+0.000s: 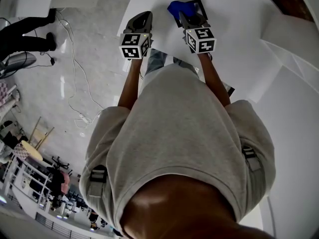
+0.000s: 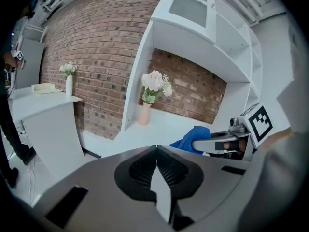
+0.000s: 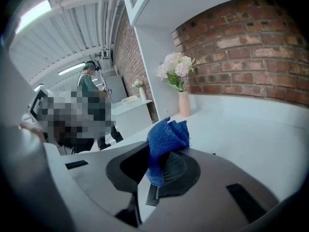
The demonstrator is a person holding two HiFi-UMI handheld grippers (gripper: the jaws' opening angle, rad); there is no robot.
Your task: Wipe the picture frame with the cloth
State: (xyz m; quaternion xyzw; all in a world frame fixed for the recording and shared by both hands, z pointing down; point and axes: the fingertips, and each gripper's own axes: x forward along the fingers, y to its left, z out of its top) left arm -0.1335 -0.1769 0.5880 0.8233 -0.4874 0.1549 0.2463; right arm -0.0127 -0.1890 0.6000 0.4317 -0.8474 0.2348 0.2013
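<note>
My right gripper (image 1: 185, 17) is shut on a blue cloth (image 1: 178, 7), which bunches up between its jaws (image 3: 166, 138). It is held over a dark picture frame (image 1: 201, 4) lying on the white table (image 1: 234, 29); only the frame's far corner shows past the cloth and gripper. My left gripper (image 1: 143, 18) hovers beside it to the left, near the table's edge, shut with nothing in it (image 2: 156, 152). The left gripper view shows the cloth (image 2: 192, 137) in the right gripper (image 2: 223, 140).
A pink vase of flowers (image 2: 147, 111) stands at the back of the white shelf unit against a brick wall (image 3: 251, 57). Cables (image 1: 75, 93) lie on the grey floor to the left. Another person stands off to the left (image 1: 25, 34).
</note>
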